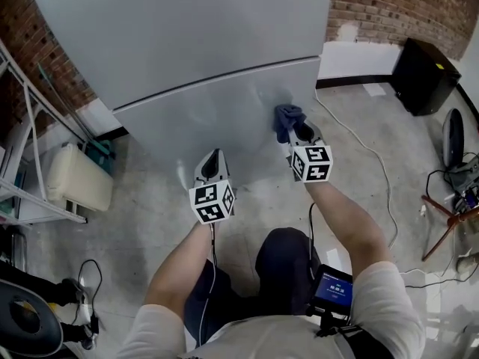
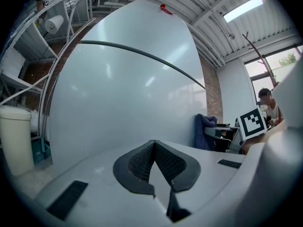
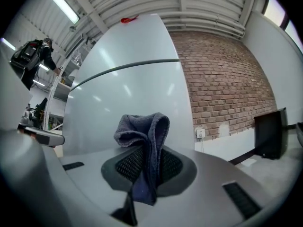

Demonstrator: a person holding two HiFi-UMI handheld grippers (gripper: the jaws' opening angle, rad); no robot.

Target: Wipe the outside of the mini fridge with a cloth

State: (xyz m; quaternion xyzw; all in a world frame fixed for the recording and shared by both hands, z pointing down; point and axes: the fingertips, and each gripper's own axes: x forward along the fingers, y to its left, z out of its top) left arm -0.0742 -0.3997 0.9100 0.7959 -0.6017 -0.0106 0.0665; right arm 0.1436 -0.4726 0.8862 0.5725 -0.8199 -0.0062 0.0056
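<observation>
The grey fridge [image 1: 187, 43] fills the top of the head view, with a dark seam between its two doors. My right gripper [image 1: 293, 131] is shut on a dark blue cloth [image 1: 287, 118], and the bunched cloth sits against the lower door [image 1: 224, 111]. In the right gripper view the cloth [image 3: 144, 141] stands up between the jaws in front of the fridge [image 3: 128, 98]. My left gripper [image 1: 213, 161] is shut and holds nothing, a little short of the lower door. In the left gripper view the fridge [image 2: 128, 89] looms ahead of that gripper [image 2: 154, 148], and the cloth [image 2: 204, 131] shows at the right.
A cream bin [image 1: 78, 176] and a metal shelf frame [image 1: 22, 140] stand left of the fridge. A white cable [image 1: 374, 155] runs over the floor at the right, near a black box [image 1: 423, 73] by the brick wall [image 1: 389, 6]. More gear and cables lie at the far right.
</observation>
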